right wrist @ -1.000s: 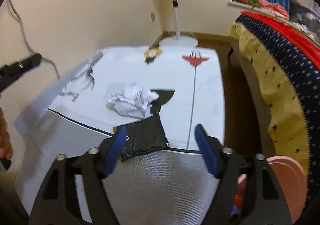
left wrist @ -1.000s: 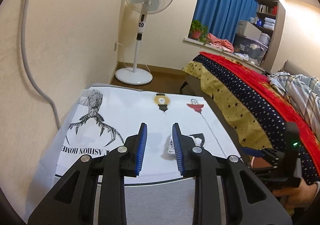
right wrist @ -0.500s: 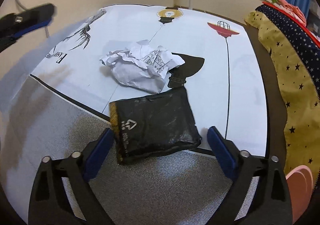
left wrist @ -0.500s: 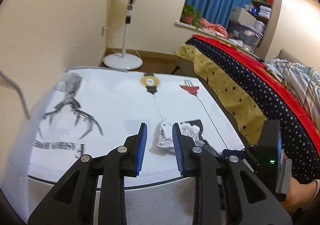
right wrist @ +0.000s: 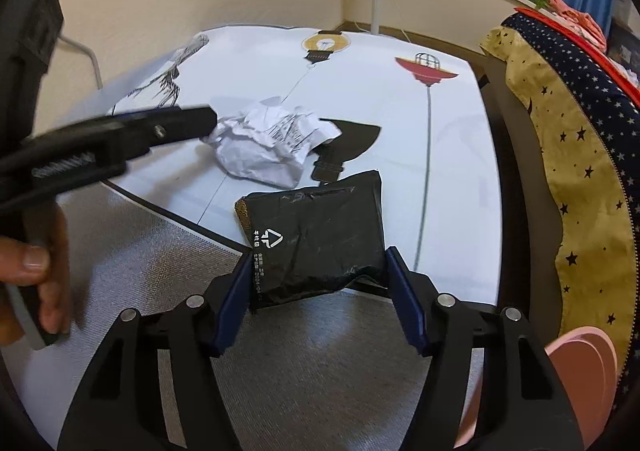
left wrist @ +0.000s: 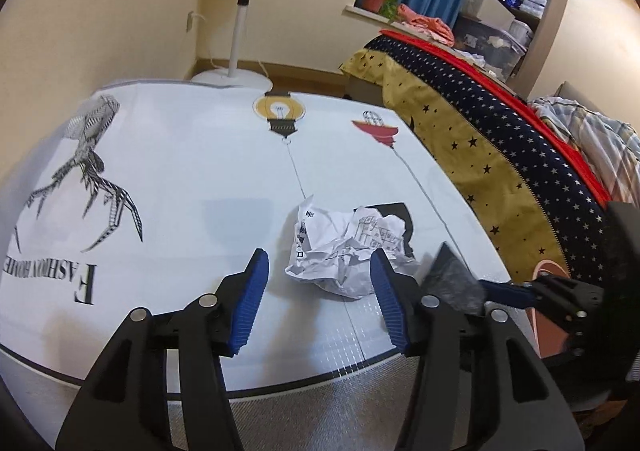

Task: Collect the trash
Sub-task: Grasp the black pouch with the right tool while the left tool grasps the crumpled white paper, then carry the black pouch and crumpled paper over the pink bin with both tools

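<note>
A crumpled white paper ball [left wrist: 344, 251] lies on the white printed tablecloth [left wrist: 180, 179]. My left gripper [left wrist: 318, 277] is open, its blue pads on either side of the near edge of the paper. It also shows in the right wrist view [right wrist: 264, 151]. A flat black plastic packet [right wrist: 316, 239] lies just in front of the paper. My right gripper [right wrist: 318, 277] is open, with the packet's near end between its pads; whether they touch it I cannot tell. The packet shows in the left wrist view [left wrist: 452, 277], partly hidden.
A bed with a star-patterned blanket [left wrist: 500, 155] runs along the right of the table. A standing fan [left wrist: 240, 31] is beyond the far edge. A pink container [right wrist: 580, 371] sits low at the right. The left gripper's body [right wrist: 120, 139] reaches in from the left.
My left gripper has opened wide and moved up to the paper ball. My right gripper has moved forward so the black packet's near end now lies between its pads.
</note>
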`<state>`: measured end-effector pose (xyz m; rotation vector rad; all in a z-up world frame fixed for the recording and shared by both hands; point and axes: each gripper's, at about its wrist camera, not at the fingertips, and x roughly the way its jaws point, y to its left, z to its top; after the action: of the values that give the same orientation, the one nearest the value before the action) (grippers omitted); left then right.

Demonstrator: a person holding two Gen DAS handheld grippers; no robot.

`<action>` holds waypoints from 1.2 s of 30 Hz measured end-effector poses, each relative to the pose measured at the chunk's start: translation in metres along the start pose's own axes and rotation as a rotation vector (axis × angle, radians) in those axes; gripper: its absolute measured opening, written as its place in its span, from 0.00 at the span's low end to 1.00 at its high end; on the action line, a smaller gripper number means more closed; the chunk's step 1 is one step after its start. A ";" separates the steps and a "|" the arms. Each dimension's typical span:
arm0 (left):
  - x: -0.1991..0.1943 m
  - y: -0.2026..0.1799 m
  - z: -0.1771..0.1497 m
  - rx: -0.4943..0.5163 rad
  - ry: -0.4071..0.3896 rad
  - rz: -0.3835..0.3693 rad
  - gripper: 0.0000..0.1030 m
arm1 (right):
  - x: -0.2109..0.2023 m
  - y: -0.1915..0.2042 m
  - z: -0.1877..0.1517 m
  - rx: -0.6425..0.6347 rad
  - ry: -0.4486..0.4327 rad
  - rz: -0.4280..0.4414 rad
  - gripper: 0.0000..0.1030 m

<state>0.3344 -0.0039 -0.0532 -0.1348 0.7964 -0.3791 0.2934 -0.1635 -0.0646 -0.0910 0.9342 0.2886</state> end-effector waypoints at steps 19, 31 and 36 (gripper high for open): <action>0.012 -0.006 -0.001 -0.054 0.013 0.003 0.11 | -0.073 -0.035 -0.014 0.114 -0.080 -0.122 0.62; -0.028 -0.041 0.011 0.056 -0.049 0.023 0.10 | -0.136 -0.062 -0.015 0.186 -0.189 -0.187 0.62; -0.057 -0.050 0.015 0.065 -0.088 0.030 0.10 | -0.166 -0.072 -0.015 0.210 -0.236 -0.206 0.62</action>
<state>0.2951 -0.0290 0.0083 -0.0784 0.6983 -0.3679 0.2094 -0.2693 0.0564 0.0392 0.7093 0.0084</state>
